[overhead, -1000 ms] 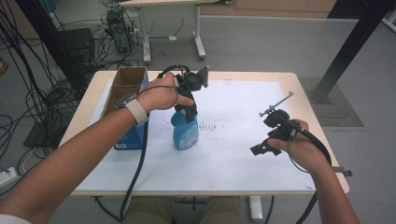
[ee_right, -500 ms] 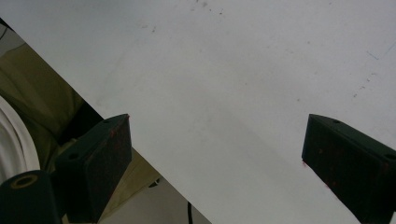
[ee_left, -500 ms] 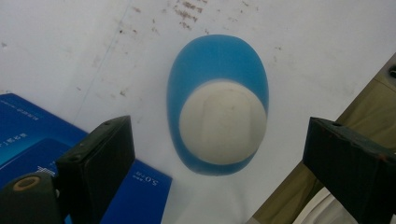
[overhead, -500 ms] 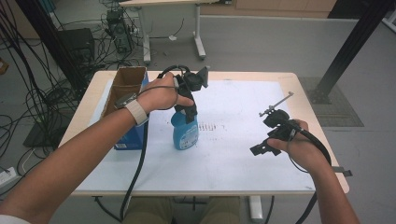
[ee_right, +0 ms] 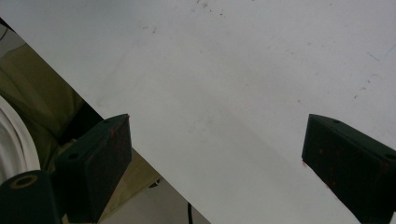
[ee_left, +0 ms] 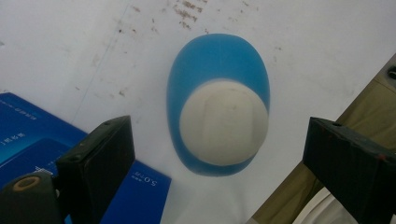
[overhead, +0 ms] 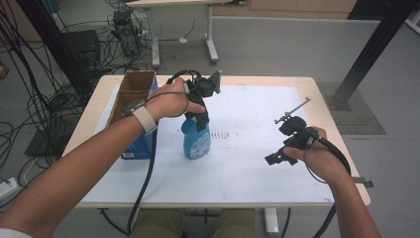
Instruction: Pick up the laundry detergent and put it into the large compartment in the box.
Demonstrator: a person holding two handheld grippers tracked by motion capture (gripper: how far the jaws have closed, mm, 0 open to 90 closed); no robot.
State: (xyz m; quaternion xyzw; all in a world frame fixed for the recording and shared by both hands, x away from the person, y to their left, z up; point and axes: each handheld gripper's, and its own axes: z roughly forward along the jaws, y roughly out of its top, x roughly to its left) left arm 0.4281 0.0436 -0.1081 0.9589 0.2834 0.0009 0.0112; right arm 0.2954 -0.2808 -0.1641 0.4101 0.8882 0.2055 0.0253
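A blue bottle (overhead: 196, 141) with a white cap (ee_left: 223, 122) stands upright on the white sheet (overhead: 247, 163) left of the table's middle. My left gripper (overhead: 202, 117) hangs straight over it, pointing down. In the left gripper view the left gripper (ee_left: 219, 154) is open, its jaws wide apart on either side of the cap and not touching the blue bottle (ee_left: 210, 65). My right gripper (overhead: 277, 157) is held low over the sheet at the right. In the right gripper view the right gripper (ee_right: 217, 158) is open with nothing between its jaws.
An open cardboard box (overhead: 133, 91) stands on a blue box (overhead: 138, 148) just left of the bottle; the blue box (ee_left: 28, 135) also lies close beside it in the left gripper view. The table's near edge (ee_right: 140, 163) runs under the right gripper. Cables and desk legs crowd the floor behind.
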